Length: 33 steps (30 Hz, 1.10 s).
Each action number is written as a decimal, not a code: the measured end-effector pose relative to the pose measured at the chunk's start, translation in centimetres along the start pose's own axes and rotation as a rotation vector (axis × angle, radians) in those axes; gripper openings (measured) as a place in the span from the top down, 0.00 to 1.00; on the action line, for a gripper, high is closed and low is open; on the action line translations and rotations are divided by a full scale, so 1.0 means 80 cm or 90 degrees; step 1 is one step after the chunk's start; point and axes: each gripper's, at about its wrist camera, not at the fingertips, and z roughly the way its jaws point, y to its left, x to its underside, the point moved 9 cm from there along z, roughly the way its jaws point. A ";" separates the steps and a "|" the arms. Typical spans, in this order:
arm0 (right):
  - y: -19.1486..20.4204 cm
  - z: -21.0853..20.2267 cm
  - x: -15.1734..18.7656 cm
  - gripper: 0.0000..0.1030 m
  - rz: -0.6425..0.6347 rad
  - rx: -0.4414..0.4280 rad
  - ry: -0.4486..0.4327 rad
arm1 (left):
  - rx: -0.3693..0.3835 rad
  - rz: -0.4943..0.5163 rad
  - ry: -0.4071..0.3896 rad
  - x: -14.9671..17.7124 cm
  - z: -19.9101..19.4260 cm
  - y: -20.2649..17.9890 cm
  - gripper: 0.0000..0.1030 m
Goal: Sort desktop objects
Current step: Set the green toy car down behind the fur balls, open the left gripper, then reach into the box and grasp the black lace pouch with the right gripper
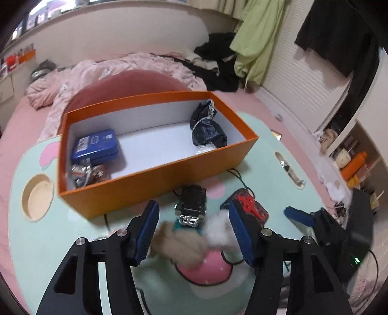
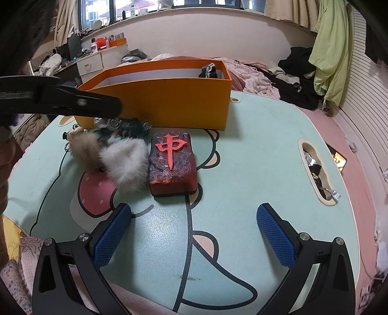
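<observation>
Soft daylight from the window (image 2: 101, 12) behind my desk (image 2: 254, 150) lights both views evenly, shadows faint, the fisheye edges bent and dark, and the furry toy (image 1: 184, 240) in my left view blurred.

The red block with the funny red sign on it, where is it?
In the right wrist view the red block lies flat on the table, just in front of the orange box, with the fluffy white toy at its left.
</observation>
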 end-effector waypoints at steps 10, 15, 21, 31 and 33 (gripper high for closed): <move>0.000 0.000 0.000 0.00 0.000 0.001 -0.001 | -0.125 -0.024 -0.055 0.078 -0.036 0.039 0.15; -0.002 0.000 0.000 0.00 0.001 0.001 -0.001 | -0.157 -0.050 -0.011 0.102 -0.012 0.055 0.15; -0.002 -0.002 0.001 0.00 0.000 0.003 -0.001 | -0.200 -0.019 0.013 0.109 0.003 0.060 0.00; -0.003 -0.003 0.001 0.01 0.001 0.000 0.000 | -0.197 -0.020 0.010 0.108 0.004 0.063 0.00; -0.002 -0.007 -0.005 0.13 0.001 -0.015 -0.003 | -0.197 -0.020 0.009 0.109 0.003 0.062 0.00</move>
